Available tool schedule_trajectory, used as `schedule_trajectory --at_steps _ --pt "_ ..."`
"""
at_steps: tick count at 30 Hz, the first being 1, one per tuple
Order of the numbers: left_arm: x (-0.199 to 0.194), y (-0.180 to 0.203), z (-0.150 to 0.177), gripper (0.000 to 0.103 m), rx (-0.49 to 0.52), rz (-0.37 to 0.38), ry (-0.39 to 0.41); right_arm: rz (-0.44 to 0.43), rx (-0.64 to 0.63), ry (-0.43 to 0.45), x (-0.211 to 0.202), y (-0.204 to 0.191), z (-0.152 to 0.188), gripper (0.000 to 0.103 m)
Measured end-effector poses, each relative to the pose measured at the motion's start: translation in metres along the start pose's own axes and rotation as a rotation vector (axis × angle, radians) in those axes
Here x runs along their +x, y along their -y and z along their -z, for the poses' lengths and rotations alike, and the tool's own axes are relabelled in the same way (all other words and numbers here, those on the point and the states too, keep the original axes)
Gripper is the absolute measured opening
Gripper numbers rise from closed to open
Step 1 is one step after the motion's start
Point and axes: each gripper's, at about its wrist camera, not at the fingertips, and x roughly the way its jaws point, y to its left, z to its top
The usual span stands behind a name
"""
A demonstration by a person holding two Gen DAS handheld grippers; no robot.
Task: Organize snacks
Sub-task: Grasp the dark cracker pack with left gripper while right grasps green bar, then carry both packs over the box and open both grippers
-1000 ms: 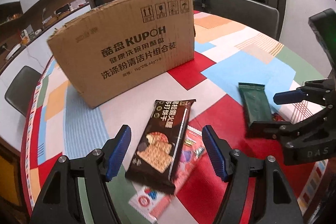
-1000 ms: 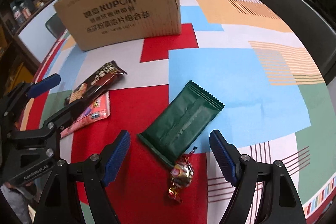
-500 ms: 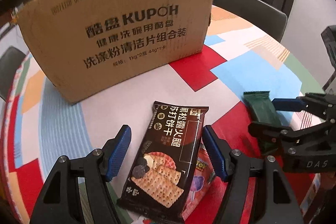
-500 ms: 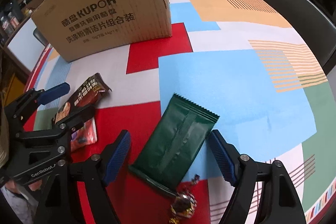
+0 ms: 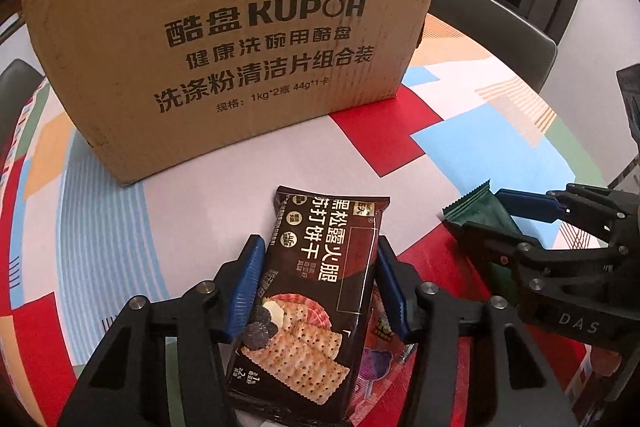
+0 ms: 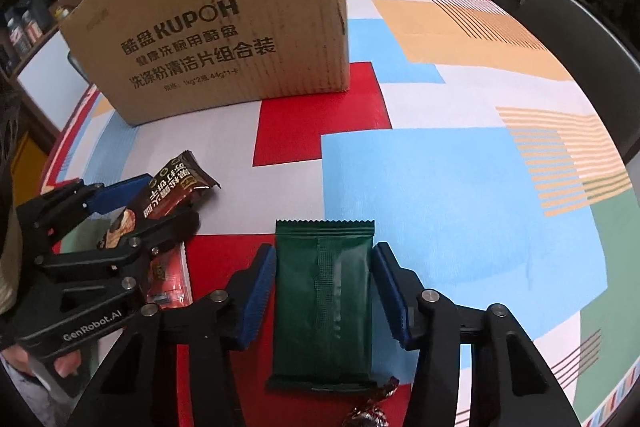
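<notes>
Cracker packet (image 5: pixel 316 291), dark brown, glossy, biscuit photo.

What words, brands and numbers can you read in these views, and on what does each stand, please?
"酷盘 KUPOH", "健康洗碗用酷盘", "洗涤粉清洁片组合装": cardboard box.
"20271128 DP09": box, faint.
"黑松露火腿 苏打饼干": cracker packet.
"DAS": right gripper.
"GenRobot.AI": left gripper.
Box's specification line, icon captions: too small to read.

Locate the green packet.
In the right wrist view the green packet lies flat on the tablecloth between the closing right gripper's fingers, a wrapped candy at its near end.
</notes>
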Motion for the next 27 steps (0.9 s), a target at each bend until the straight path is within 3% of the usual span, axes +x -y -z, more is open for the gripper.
schedule_trajectory --at_steps 14,27 --pt "-0.025 0.004 0.004 0.049 -0.026 -0.058 0.055 -0.042 0.004 0.022 -0.008 0.001 0.002 0.046" --pt "-0.065 0.01 0.006 0.049 -0.057 -0.099 0.144 -0.064 -0.041 0.132 -0.048 -0.009 -0.001 0.046"
